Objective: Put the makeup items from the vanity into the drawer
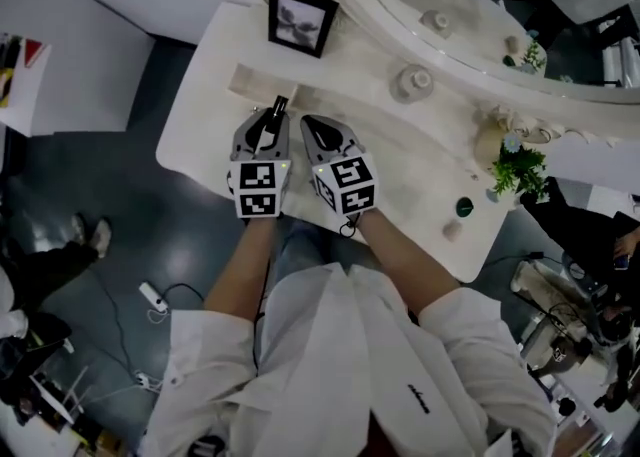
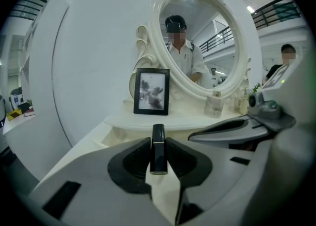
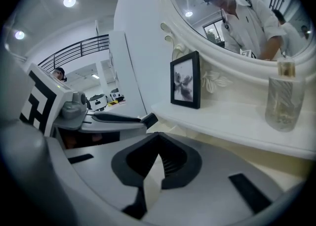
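Holding the lipstick (image 2: 158, 133) is the left gripper (image 2: 158, 146): its jaws stand narrow, with both pads pressed on the flanks of the black tube. The tube's long axis runs along the jaws, and its capped end projects forward toward the photo frame (image 2: 151, 91) and the mirror. The gripper hangs over the vanity (image 1: 200, 135), near the front edge. Directly ahead and slightly lower, under the raised shelf, lies a pale recess (image 2: 118, 138). It appears to be the open drawer, though no view confirms this. If so, the coming move is a short advance and descent, tube end first. The right gripper (image 3: 159, 136) hangs just beside the left on its right. Its jaws are brought together on nothing. The left gripper is nearer the recess.
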